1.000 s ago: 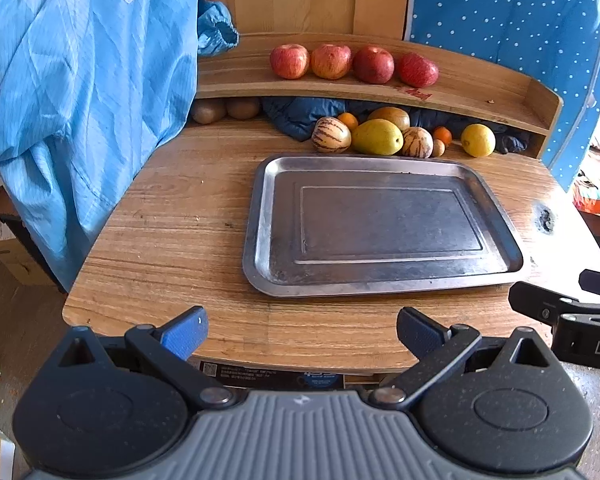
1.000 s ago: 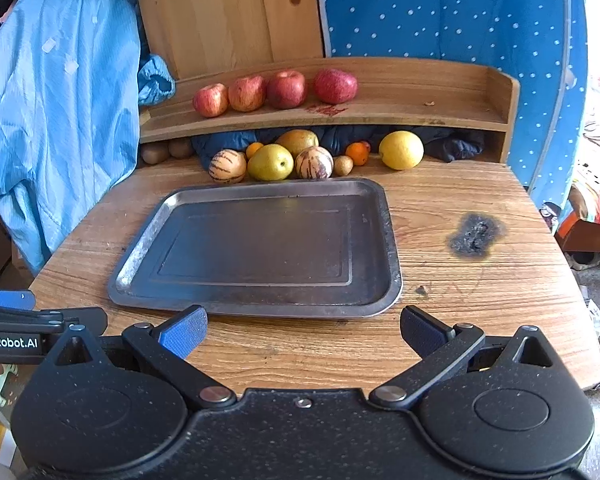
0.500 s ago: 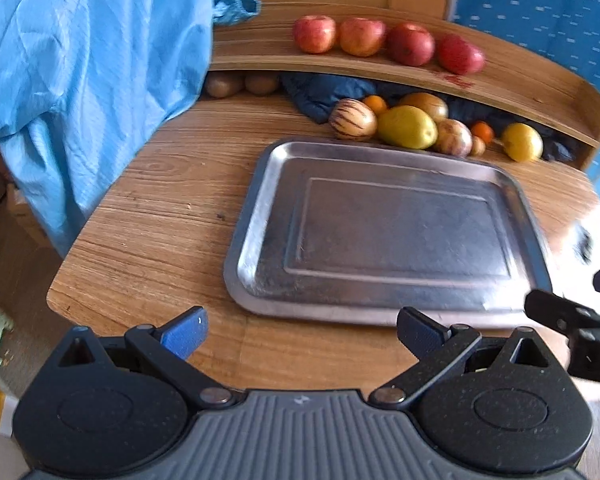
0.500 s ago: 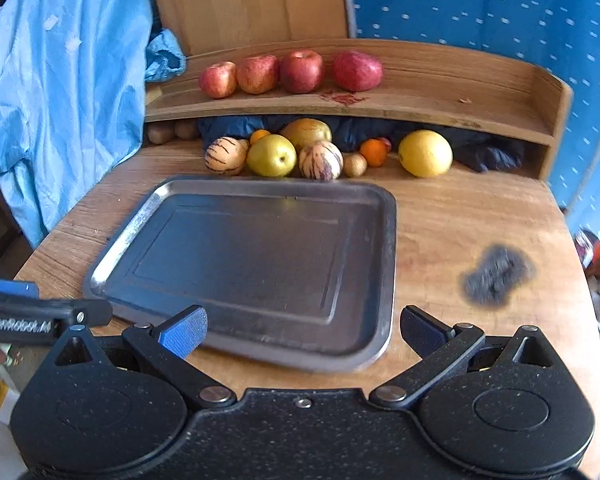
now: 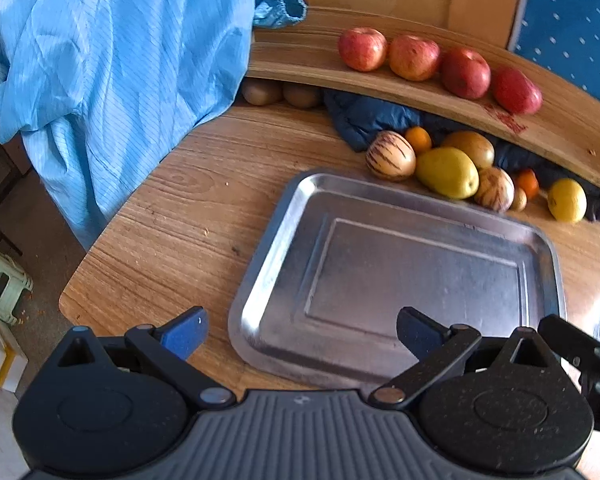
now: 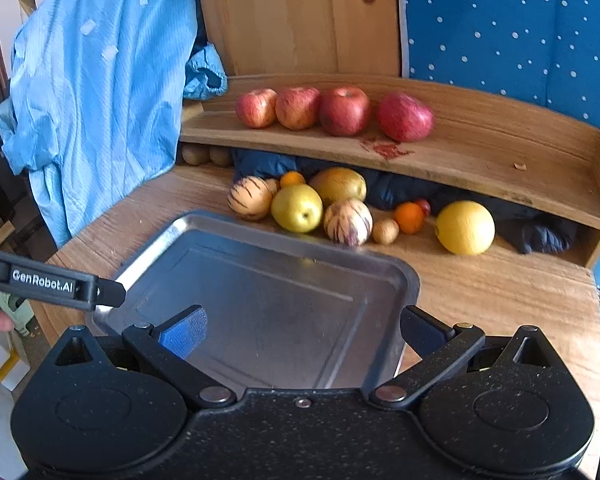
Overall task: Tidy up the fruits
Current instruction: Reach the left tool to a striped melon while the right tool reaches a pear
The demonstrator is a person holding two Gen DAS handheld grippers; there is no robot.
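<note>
An empty metal tray [image 5: 404, 272] [image 6: 284, 300] lies on the round wooden table [image 5: 180, 220]. Behind it lies a cluster of fruit: striped melons [image 6: 250, 198], a green pear [image 6: 297, 208], small oranges [image 6: 409, 217] and a yellow lemon [image 6: 465, 227]. Several red apples [image 6: 344, 111] [image 5: 414, 57] sit in a row on the wooden shelf [image 6: 480, 152]. My left gripper [image 5: 300, 330] is open over the tray's near left corner. Over the tray's near right part hangs my right gripper [image 6: 302, 330], open too, holding nothing.
A light blue garment [image 5: 112, 60] hangs at the table's left side. A dark blue cloth [image 5: 360, 120] lies under the shelf, with brown kiwis [image 5: 280, 94] beside it. A blue dotted fabric [image 6: 520, 28] stands at the back right. A pale green stool [image 5: 0, 288] is on the floor.
Both grippers have moved forward over the table toward the tray and the fruit. The left view has swung leftward. Both stay open.
</note>
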